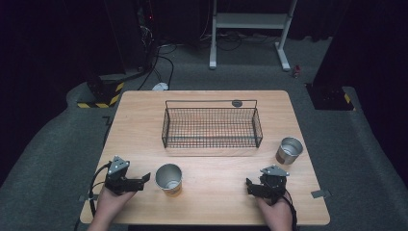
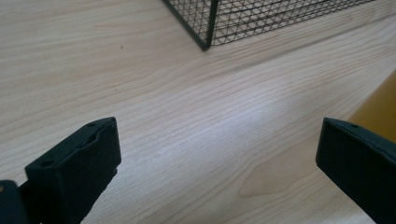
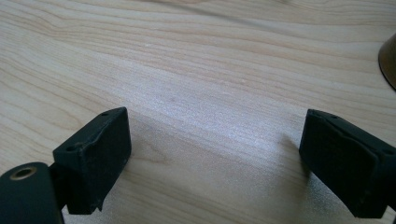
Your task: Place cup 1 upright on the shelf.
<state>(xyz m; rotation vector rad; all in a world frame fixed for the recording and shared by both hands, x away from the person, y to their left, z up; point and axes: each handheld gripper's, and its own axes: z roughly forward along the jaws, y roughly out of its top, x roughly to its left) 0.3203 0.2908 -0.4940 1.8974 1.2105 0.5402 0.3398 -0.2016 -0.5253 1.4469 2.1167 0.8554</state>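
Two metal cups stand on the light wooden tabletop (image 1: 144,115), and each one is near a hand-held gripper. Nearest to the left hand-held gripper (image 1: 144,180) is the steel cup with a yellow band at its base (image 1: 169,178), upright at about 7 o'clock on the tabletop, just beside the tips of the black jaws but not touching them. In the left gripper view this cup is a yellow shape (image 2: 376,112) at the right edge, behind the right jaw. The left hand-held gripper (image 2: 217,149) is released: its jaws stand wide apart with only bare wood between them.

At about 4 o'clock stands the second, plain silver metal cup (image 1: 289,150), upright, near the front right corner of the black wire basket (image 1: 211,127). The basket sits at the centre of the tabletop, a little toward 12 o'clock, and its corner (image 2: 208,28) is seen at the top of the left gripper view.

The right hand-held gripper (image 1: 249,185) lies at about 5 o'clock, pointing toward 9 o'clock, apart from the silver cup. It (image 3: 215,149) is released as well, jaws wide, nothing held. A curved brown edge (image 3: 388,58) is at the right border of the right gripper view; I cannot tell what it is.
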